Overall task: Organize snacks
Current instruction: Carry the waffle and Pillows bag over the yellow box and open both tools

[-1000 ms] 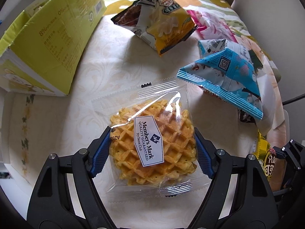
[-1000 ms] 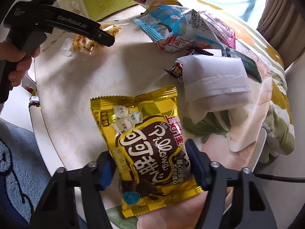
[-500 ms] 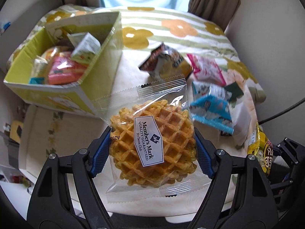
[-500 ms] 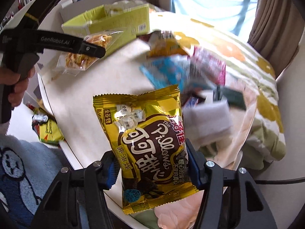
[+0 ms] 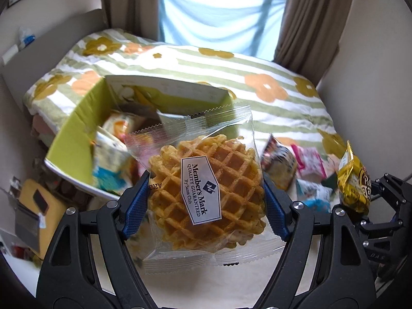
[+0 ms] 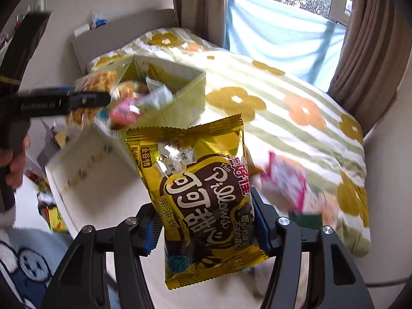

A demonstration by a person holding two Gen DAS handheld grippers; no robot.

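Waffle (image 5: 206,195) in its clear wrapper sits clenched between the blue pads of the left gripper (image 5: 204,200), held up in the air in front of the green box (image 5: 77,128), which holds other snacks. The right gripper (image 6: 206,229) grasps a yellow snack bag (image 6: 198,188), lifted above the table (image 6: 103,180) beside that box.
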